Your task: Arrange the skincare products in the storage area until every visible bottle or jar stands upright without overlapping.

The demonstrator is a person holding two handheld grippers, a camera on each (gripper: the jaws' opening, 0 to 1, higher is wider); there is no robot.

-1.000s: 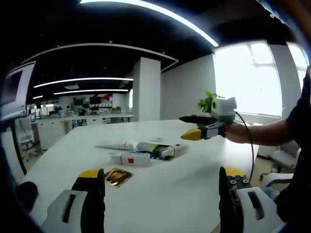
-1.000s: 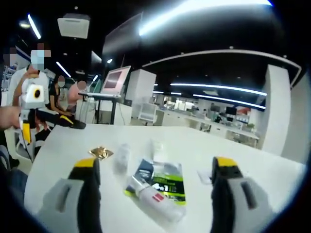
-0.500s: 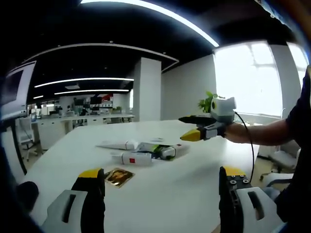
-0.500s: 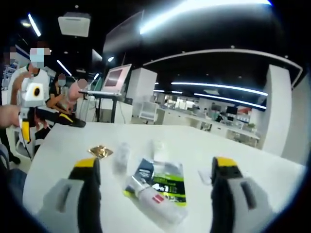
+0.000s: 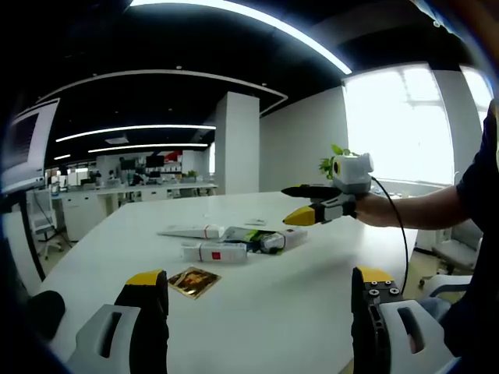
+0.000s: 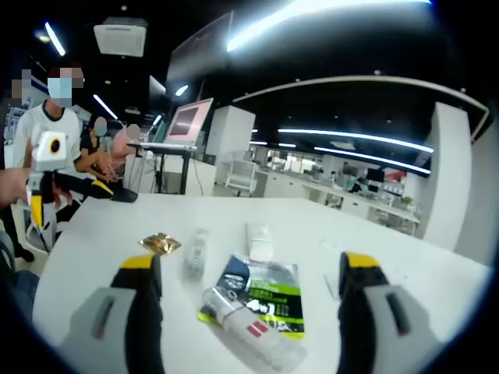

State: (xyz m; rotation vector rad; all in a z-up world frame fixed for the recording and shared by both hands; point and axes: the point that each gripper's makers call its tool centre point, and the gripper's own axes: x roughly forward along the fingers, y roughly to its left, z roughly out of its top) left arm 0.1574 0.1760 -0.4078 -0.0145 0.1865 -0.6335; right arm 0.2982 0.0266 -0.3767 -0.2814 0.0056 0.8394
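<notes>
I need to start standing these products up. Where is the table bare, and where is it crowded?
Bare: the white table between the left gripper and the gold sachet, and the far side beyond the products. Crowded: the middle, where a clear bottle lies on the green packet with two white tubes close by.

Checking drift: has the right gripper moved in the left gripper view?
Yes. The right gripper has slid slightly left, away from the bright window.
</notes>
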